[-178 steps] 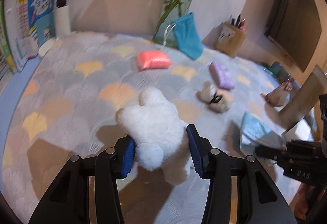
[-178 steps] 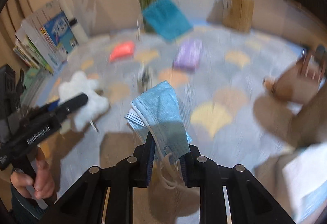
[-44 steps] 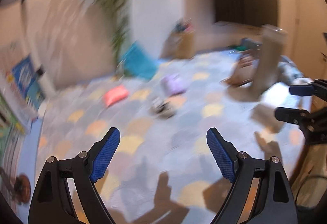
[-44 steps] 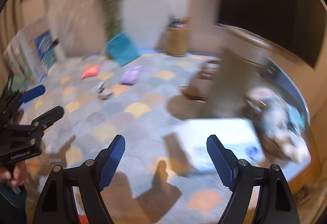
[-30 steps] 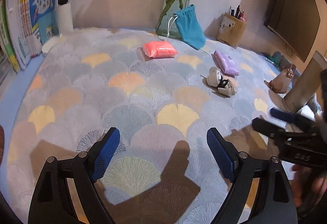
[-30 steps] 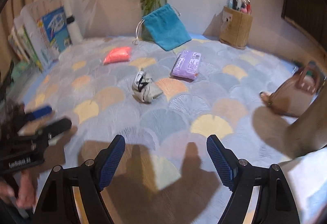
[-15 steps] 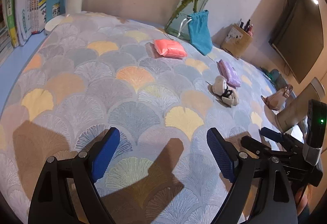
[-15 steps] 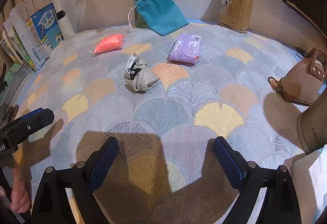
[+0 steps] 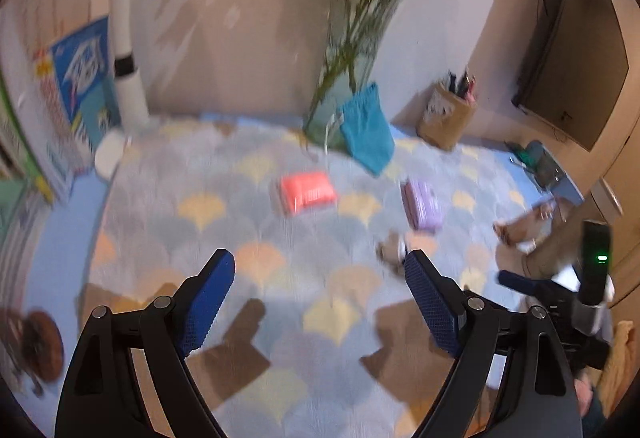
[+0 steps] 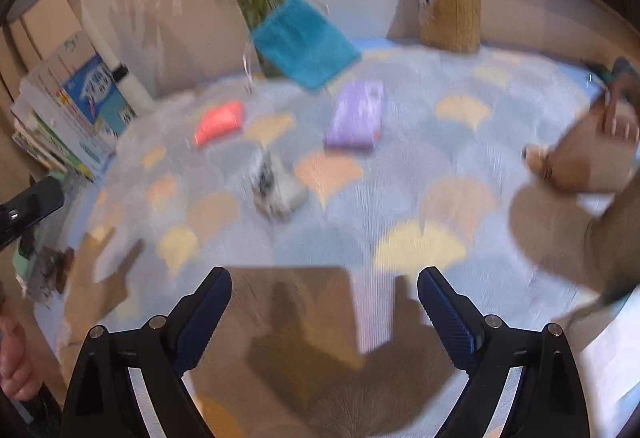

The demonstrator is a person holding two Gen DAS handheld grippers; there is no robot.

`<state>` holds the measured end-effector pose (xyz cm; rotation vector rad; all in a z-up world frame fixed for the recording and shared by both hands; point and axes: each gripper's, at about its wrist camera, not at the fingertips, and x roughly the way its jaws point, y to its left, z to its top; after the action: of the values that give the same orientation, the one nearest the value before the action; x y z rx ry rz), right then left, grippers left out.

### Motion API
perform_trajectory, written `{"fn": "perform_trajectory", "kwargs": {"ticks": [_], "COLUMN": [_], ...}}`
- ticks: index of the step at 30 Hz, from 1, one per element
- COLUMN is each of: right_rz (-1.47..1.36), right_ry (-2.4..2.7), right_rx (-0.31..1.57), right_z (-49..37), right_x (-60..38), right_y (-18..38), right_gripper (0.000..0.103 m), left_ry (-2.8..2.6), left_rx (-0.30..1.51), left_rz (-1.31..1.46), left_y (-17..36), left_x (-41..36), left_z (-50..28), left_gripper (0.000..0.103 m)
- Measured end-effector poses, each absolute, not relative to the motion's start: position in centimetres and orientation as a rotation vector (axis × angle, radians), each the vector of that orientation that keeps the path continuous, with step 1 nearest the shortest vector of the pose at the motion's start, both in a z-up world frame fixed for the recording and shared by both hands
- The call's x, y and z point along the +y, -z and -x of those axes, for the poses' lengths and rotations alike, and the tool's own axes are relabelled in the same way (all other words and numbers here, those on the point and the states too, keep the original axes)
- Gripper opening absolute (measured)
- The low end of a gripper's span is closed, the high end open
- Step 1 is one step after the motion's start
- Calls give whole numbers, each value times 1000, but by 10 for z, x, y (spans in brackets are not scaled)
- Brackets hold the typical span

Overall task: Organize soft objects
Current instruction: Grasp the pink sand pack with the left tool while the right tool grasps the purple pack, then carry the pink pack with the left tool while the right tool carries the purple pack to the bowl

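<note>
My left gripper (image 9: 320, 302) is open and empty above the patterned tablecloth (image 9: 256, 238). My right gripper (image 10: 324, 314) is open and empty too. On the cloth lie a pink soft pack (image 9: 307, 193), also in the right wrist view (image 10: 219, 122), a purple tissue pack (image 9: 422, 204) (image 10: 357, 114), a crumpled grey cloth bundle (image 10: 276, 187) (image 9: 394, 250), and a teal drawstring pouch (image 9: 366, 130) (image 10: 304, 46) leaning on the vase. The bundle lies beyond both grippers, apart from them. Both views are blurred.
A glass vase with stems (image 9: 352, 50) and a pen holder (image 10: 450, 14) stand at the back. Books (image 10: 68, 106) and a white lamp post (image 9: 126, 74) stand at the left. A brown purse (image 10: 588, 158) lies at the right. A monitor (image 9: 576, 50) hangs far right.
Both grippers stay open and empty. Both views have shifted and blurred: the left one tilted up toward the wall and vase, the right one moved closer to the grey bundle.
</note>
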<state>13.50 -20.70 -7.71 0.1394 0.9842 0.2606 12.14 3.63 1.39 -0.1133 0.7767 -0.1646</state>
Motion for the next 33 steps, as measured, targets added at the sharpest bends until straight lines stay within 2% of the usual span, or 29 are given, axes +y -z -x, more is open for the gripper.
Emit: {"fn": "perform_trajectory", "kwargs": {"ticks": [5,11,18,20,22,23,24,25,26,27,33], "right_rz": [-68,-82,-101,-103,-83,-70,-54,-44,-37,-29,-56], "right_ry": [-194,-183,-141,-122,-101,-96,-96,-101,-106,-110,-164], "right_rx": [946,940,924,933,936,931,931,926,921,917,891], "right_z": [-175,-226,-265,-269,-273,-273,-273,-273,-273,-273,-266], "right_x": [-206,-205,-203,-203,-202,-199,-197,-196,-194,-192,-194], "right_y": [54,77,107,114,115,115,116,115,115,115,111], "right_gripper": [94,94,92,85,74,72,67,58,52,43,39], "left_ry": [187,194,144,157,145,150,158,166,174,176,154], "left_rx": [746,818,805,826,821,831,835,843,853,852,781], "left_rz": [75,150,64,76,79,81,83,82,81,73,35], "left_y": [10,60,84,87,87,88,89,90,92,92,84], "left_x": [22,16,8,10,12,13,12,12,11,10,4], "left_z": [-180,-240,-255,-260,-262,-263,-264,-265,-266,-266,-254], "left_gripper": [86,85,85,85,84,82,76,63,56,56,53]}}
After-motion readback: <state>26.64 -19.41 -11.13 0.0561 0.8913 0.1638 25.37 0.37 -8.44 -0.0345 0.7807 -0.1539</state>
